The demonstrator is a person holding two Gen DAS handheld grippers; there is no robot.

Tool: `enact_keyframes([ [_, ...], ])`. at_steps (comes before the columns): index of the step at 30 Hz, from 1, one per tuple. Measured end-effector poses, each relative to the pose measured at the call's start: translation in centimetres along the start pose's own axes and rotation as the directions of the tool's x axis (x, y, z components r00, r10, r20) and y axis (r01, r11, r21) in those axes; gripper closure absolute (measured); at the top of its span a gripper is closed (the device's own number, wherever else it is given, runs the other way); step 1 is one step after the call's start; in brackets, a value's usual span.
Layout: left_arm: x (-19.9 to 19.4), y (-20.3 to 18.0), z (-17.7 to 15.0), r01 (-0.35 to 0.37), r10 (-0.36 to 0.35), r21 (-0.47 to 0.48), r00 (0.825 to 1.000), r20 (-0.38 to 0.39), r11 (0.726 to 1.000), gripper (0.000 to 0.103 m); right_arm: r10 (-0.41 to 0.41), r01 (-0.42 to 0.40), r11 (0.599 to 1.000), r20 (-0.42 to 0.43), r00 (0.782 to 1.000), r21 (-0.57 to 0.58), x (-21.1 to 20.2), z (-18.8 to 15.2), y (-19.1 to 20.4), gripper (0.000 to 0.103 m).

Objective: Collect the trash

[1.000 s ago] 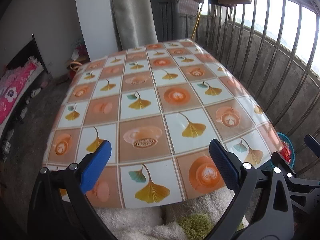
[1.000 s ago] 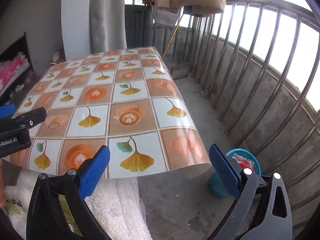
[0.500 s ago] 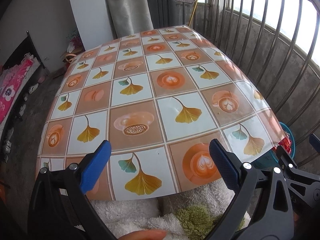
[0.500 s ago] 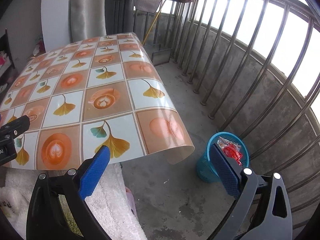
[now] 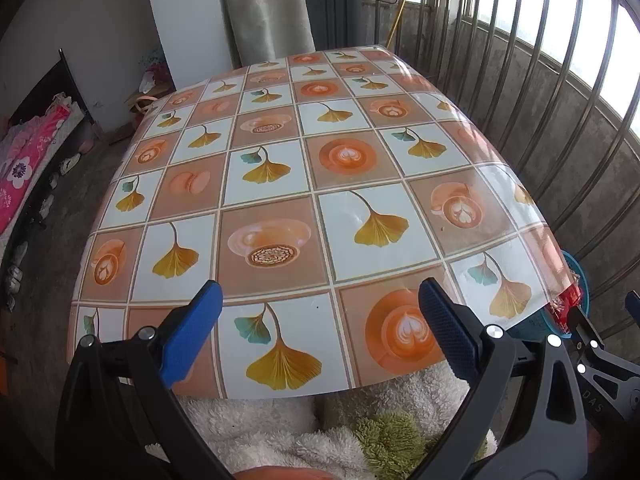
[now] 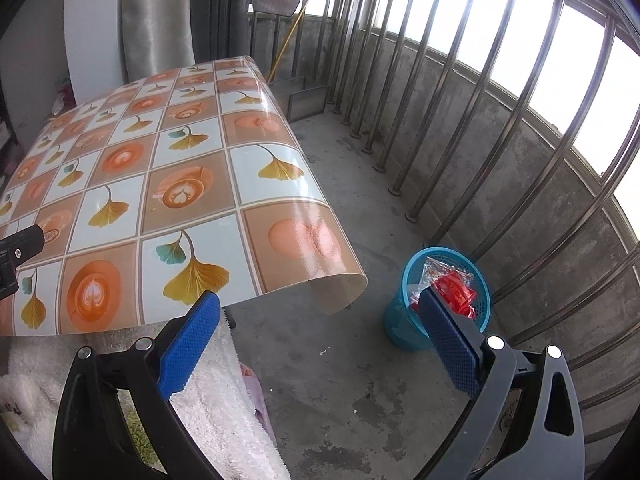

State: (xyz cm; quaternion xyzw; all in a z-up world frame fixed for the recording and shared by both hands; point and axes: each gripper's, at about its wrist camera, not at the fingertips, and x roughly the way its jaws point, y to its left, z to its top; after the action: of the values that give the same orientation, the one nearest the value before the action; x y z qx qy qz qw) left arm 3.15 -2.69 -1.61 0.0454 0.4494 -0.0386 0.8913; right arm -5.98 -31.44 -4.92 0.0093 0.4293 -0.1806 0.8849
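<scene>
A blue mesh trash basket (image 6: 404,328) stands on the concrete floor right of the table, with red and clear plastic wrappers (image 6: 456,288) inside. In the left wrist view only its rim (image 5: 579,276) and a bit of red wrapper (image 5: 568,300) peek past the table corner. My right gripper (image 6: 320,340) is open and empty, above the floor between table and basket. My left gripper (image 5: 318,328) is open and empty over the near edge of the table. The table (image 5: 320,184) wears a glossy cloth of ginkgo leaves and coffee cups, with no loose item on it.
Metal railing bars (image 6: 500,120) on a low concrete wall curve round the right side. A fluffy white garment (image 6: 208,392) lies below both grippers. A grey curtain (image 5: 264,8) hangs behind the table. Bedding in pink (image 5: 24,164) and several shoes are at the far left.
Both grippers have risen and tipped downward. The right one swung rightward, bringing the basket from the lower right corner further into view. Both stayed open.
</scene>
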Motion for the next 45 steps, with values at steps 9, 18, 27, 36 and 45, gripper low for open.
enact_keyframes([
  [9, -0.1, 0.0, 0.0, -0.001, 0.001, 0.0, 1.0, 0.001, 1.0, 0.009, -0.004, 0.004, 1.0, 0.009, 1.0, 0.027, -0.4, -0.2, -0.6, 0.006],
  [18, -0.4, -0.2, 0.0, 0.01, -0.01, 0.007, 1.0, 0.006, 1.0, 0.009, -0.001, 0.001, 0.999, 0.015, 1.0, 0.032, -0.7, -0.1, -0.7, 0.006],
  [27, -0.8, -0.8, 0.0, 0.033, -0.033, 0.019, 0.999, 0.009, 0.999, 0.009, -0.006, 0.006, 1.0, 0.022, 1.0, 0.03, -0.9, 0.2, -0.8, 0.006],
  [36, -0.8, -1.6, 0.1, 0.051, -0.051, 0.041, 0.999, 0.003, 0.998, 0.009, -0.031, 0.03, 0.998, 0.022, 0.999, 0.046, -0.9, 0.3, -1.6, 0.006],
  [45, -0.9, -1.8, 0.2, 0.047, -0.048, 0.043, 0.999, 0.009, 0.998, 0.009, -0.053, 0.052, 0.997, 0.026, 0.998, 0.058, -1.1, 0.3, -2.3, 0.007],
])
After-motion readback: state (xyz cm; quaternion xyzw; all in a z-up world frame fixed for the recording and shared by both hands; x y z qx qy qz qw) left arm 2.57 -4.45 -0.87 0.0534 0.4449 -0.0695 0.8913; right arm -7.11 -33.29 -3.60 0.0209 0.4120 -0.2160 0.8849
